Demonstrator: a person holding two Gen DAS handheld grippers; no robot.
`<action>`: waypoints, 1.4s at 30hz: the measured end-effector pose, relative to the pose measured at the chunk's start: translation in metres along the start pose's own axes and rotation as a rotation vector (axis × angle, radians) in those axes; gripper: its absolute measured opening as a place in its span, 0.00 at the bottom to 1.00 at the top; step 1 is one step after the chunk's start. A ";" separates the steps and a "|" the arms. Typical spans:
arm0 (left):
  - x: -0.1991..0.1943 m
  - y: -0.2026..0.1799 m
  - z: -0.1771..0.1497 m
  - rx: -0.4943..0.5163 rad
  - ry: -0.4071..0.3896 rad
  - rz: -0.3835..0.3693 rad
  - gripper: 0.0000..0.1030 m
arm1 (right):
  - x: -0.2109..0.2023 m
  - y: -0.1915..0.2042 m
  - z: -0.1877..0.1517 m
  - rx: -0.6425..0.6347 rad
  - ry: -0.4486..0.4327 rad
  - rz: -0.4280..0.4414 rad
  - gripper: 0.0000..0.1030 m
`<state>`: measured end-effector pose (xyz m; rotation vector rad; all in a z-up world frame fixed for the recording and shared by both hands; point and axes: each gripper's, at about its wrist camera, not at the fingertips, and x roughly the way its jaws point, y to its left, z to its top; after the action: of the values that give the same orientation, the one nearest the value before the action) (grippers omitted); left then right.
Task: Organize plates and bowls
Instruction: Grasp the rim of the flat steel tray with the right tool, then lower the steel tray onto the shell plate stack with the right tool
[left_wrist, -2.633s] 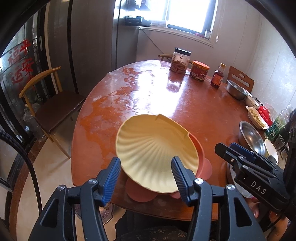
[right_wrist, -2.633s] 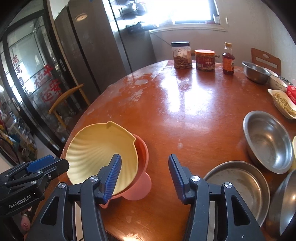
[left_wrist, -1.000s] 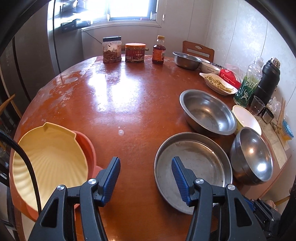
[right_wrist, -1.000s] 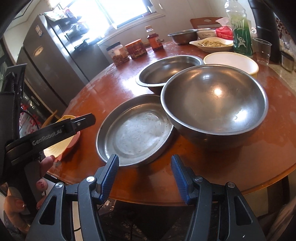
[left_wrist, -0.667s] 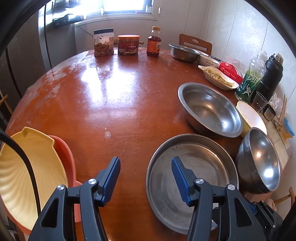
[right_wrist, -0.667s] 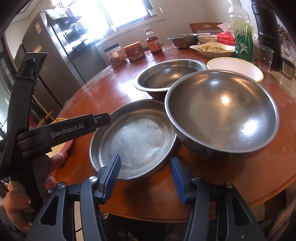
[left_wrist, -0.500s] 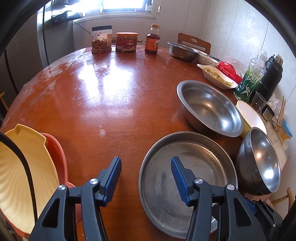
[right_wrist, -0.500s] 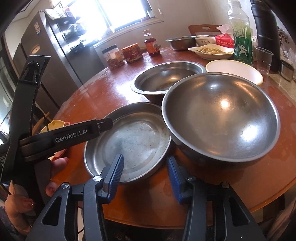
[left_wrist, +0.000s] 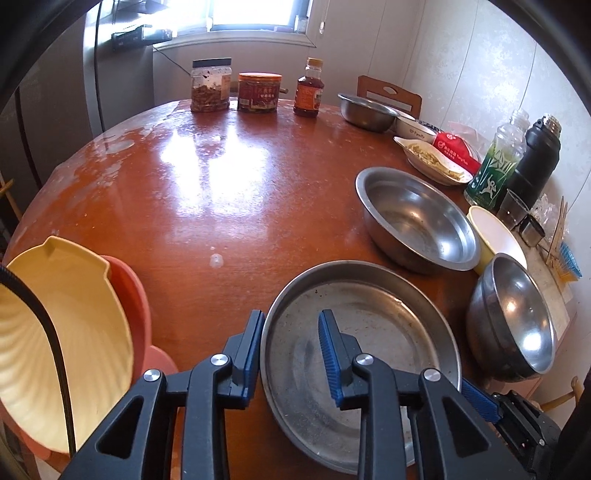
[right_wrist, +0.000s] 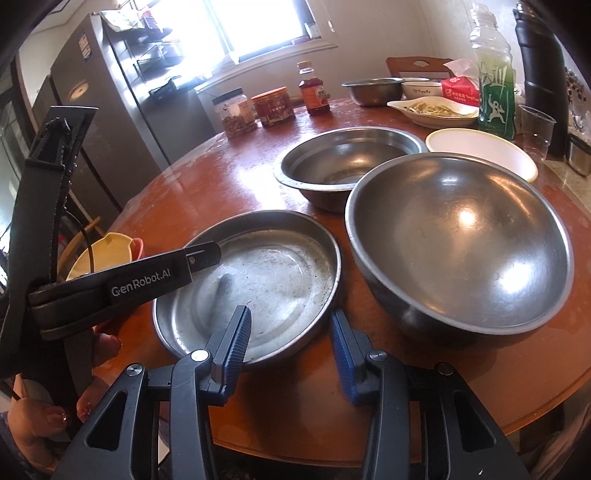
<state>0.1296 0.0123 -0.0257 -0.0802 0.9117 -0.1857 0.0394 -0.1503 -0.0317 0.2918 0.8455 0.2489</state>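
Steel plate rim sits between both unclenched tongs, left and right.

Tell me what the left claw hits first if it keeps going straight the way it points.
The steel plate. The left claw is open, one finger outside the plate's near-left rim and the other over its inside, so going straight on it would likely meet that rim first. Its height above the rim is unclear.

The right gripper stands open astride the near rim of the steel plate; a deep steel bowl sits just right.
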 end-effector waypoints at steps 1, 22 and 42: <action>-0.004 0.003 -0.001 -0.010 -0.004 0.001 0.30 | 0.000 0.001 -0.001 -0.003 0.001 0.003 0.43; -0.071 0.038 -0.012 -0.096 -0.119 0.065 0.30 | -0.015 0.047 0.012 -0.121 -0.092 0.103 0.42; -0.112 0.102 -0.009 -0.176 -0.200 0.166 0.30 | 0.006 0.122 0.026 -0.274 -0.100 0.170 0.42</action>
<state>0.0687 0.1341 0.0410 -0.1822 0.7292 0.0571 0.0508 -0.0383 0.0231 0.1180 0.6781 0.5005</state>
